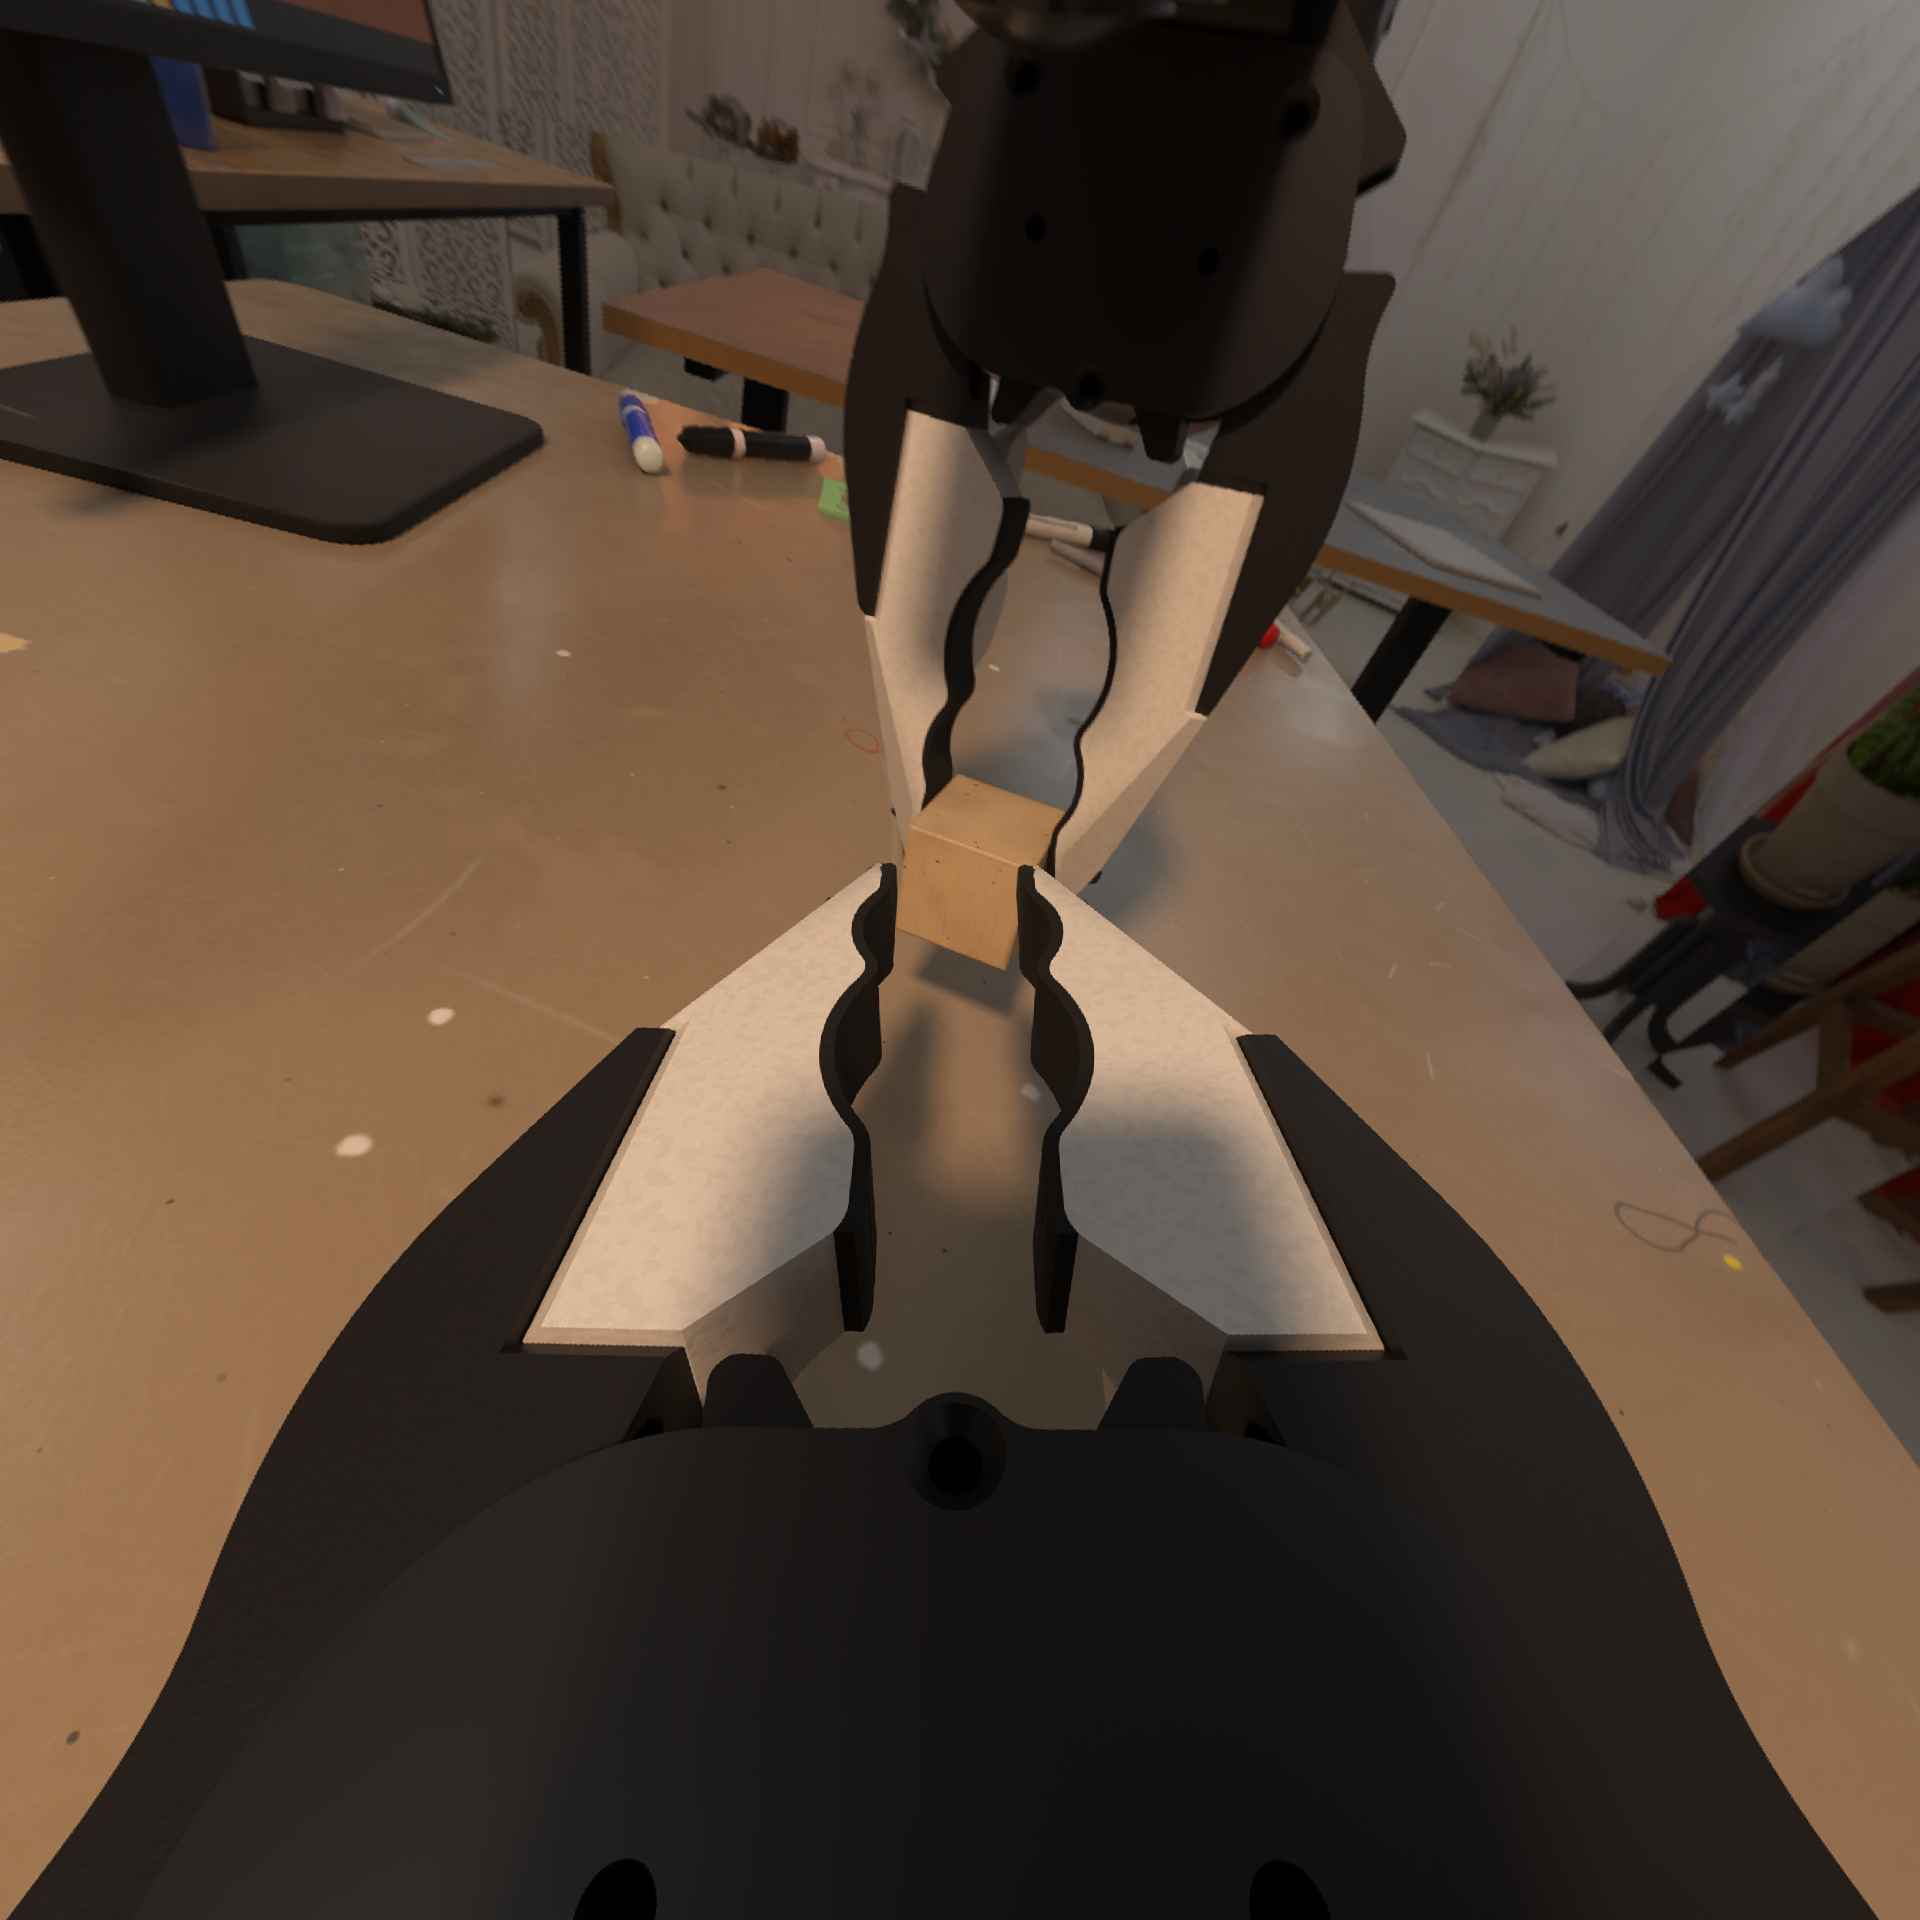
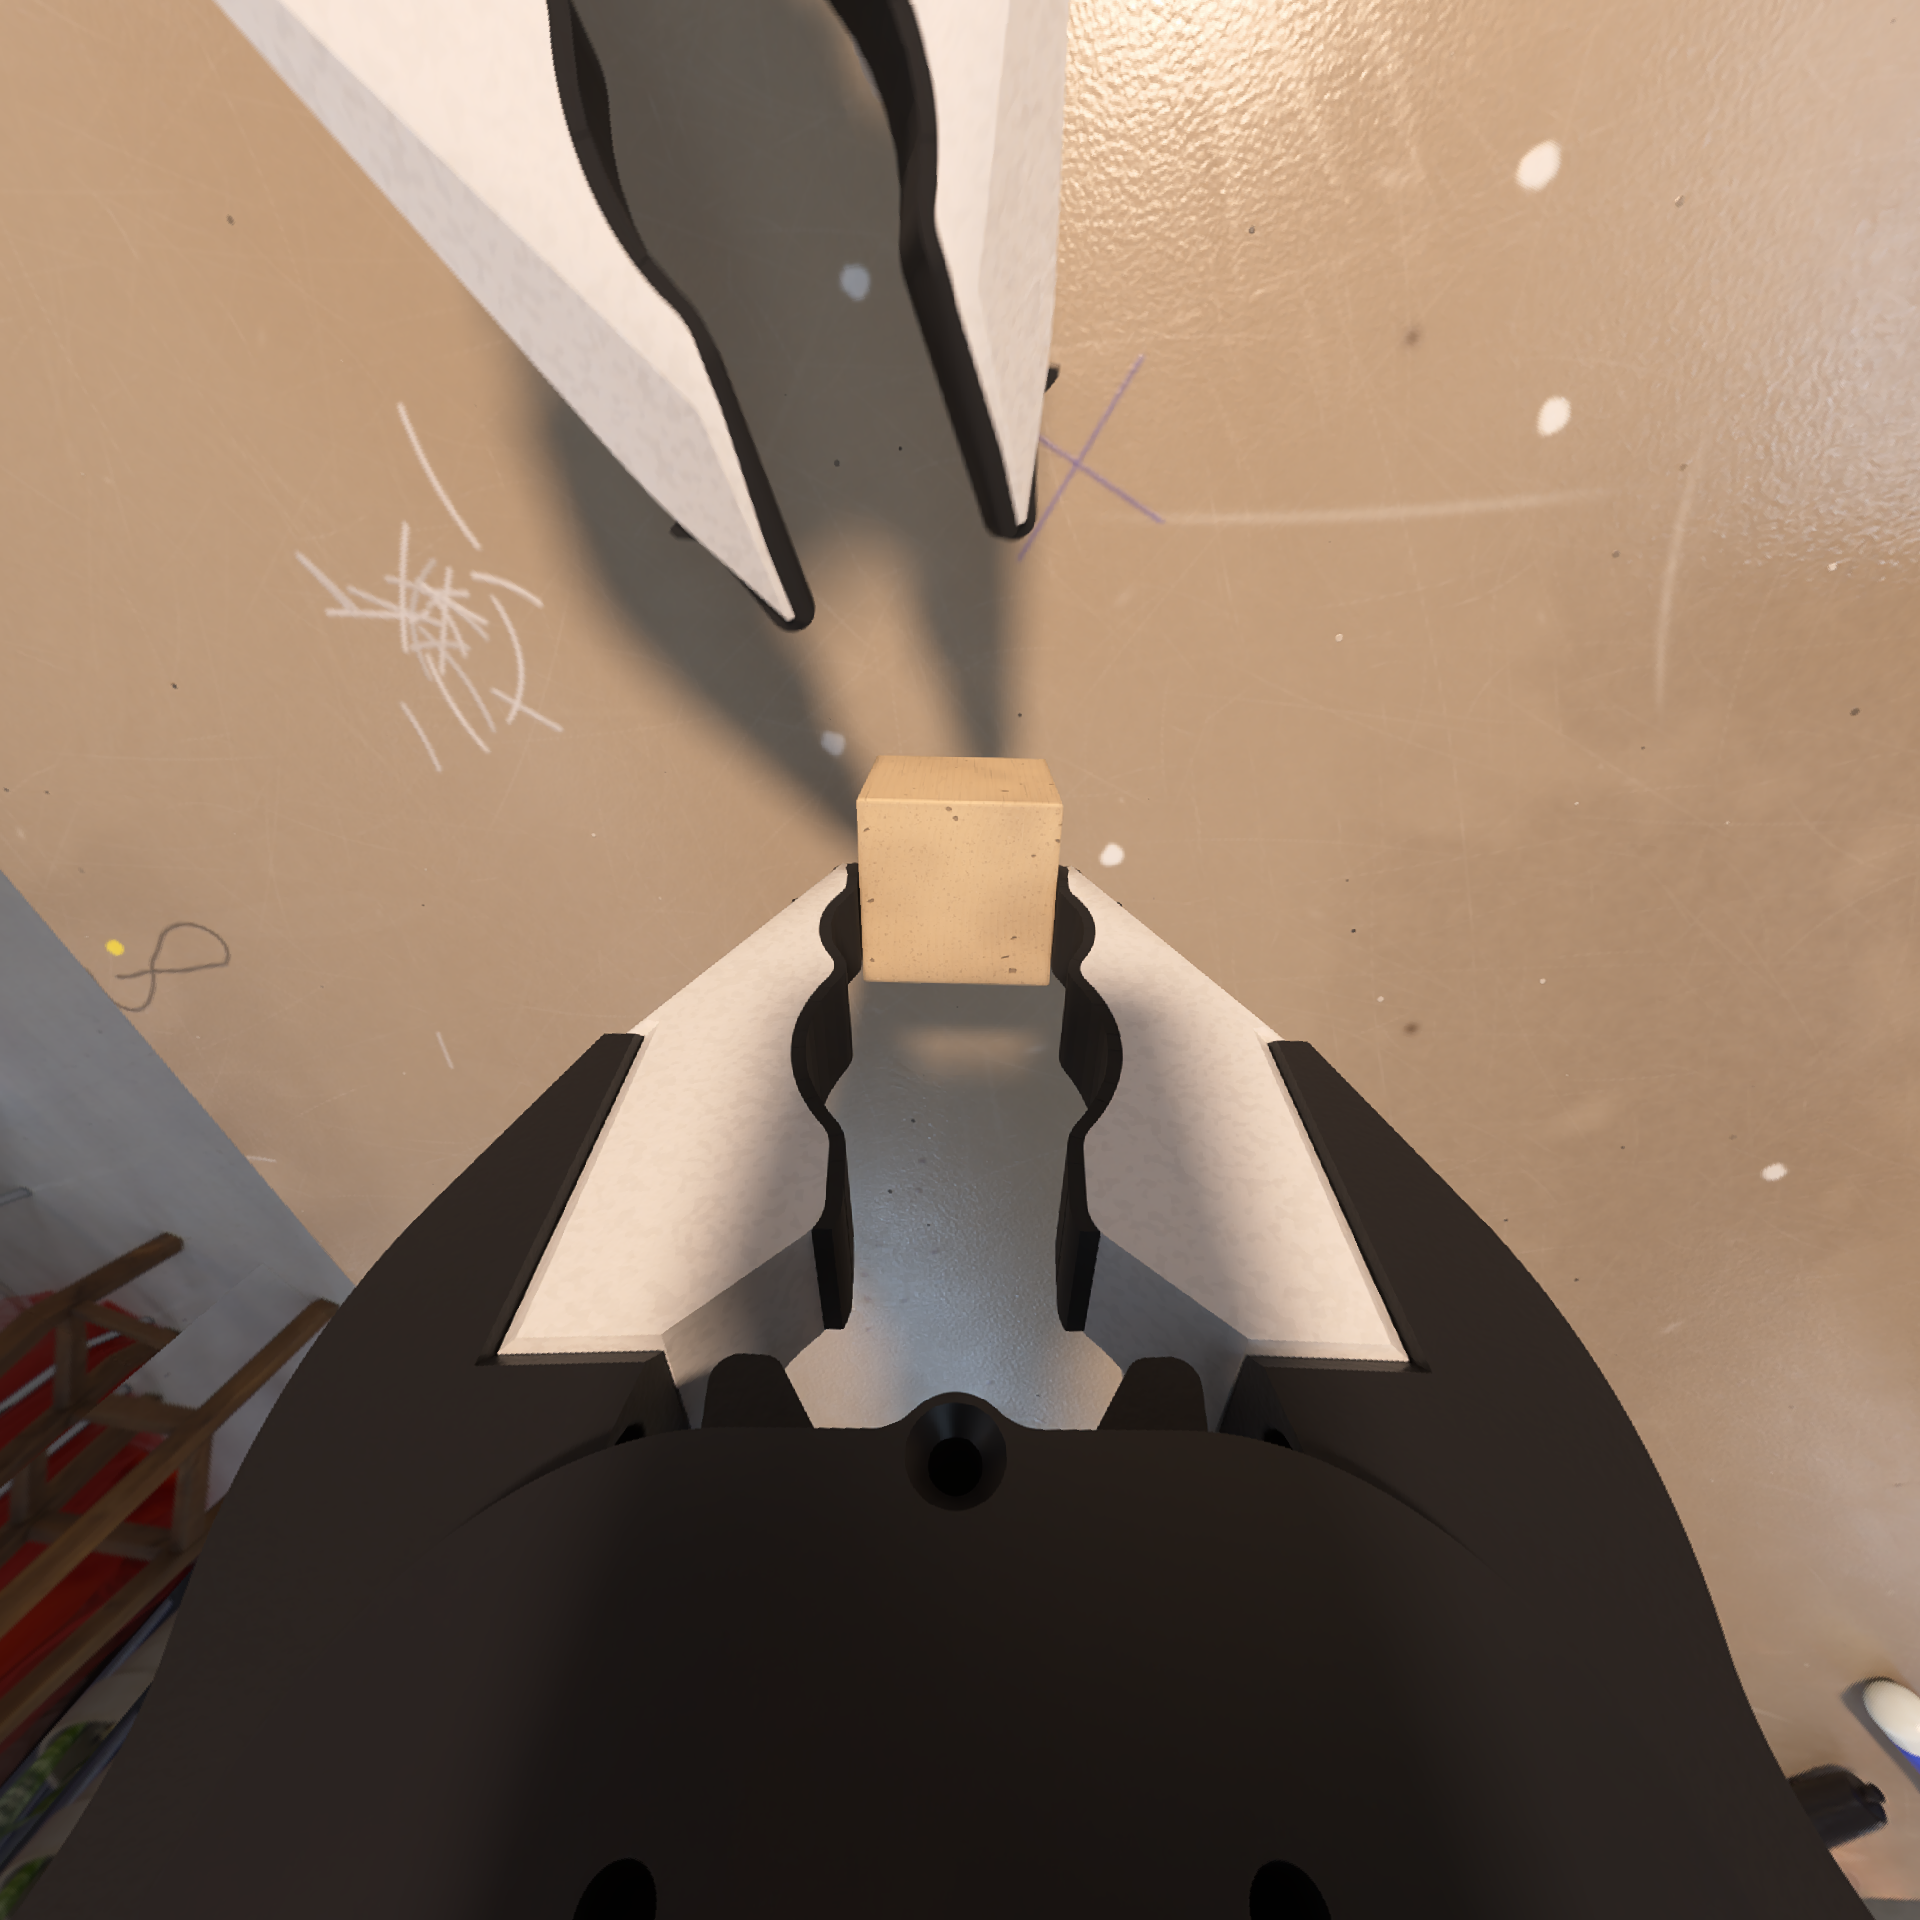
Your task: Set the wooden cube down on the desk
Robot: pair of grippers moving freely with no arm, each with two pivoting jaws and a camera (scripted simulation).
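A small wooden cube (image 2: pixel 954 873) is clamped between the fingertips of my right gripper (image 2: pixel 956 883), which points down at the tan desk (image 2: pixel 1455 727). The cube hangs a little above the desk, with its shadow beneath it. In the left wrist view the right gripper (image 1: pixel 987 831) comes down from above with the cube (image 1: pixel 961 883) at its tips. My left gripper (image 1: pixel 956 883) is open and empty, low over the desk (image 1: pixel 416 831), with its tips just short of the cube. It also shows in the right wrist view (image 2: pixel 899 571), apart from the cube.
A black monitor stand (image 1: pixel 260 436) sits at the far left. A blue marker (image 1: pixel 644 431), a black marker (image 1: pixel 753 445) and a green note (image 1: pixel 831 499) lie at the back. The desk's edge (image 1: pixel 1558 935) runs along the right, with floor clutter beyond.
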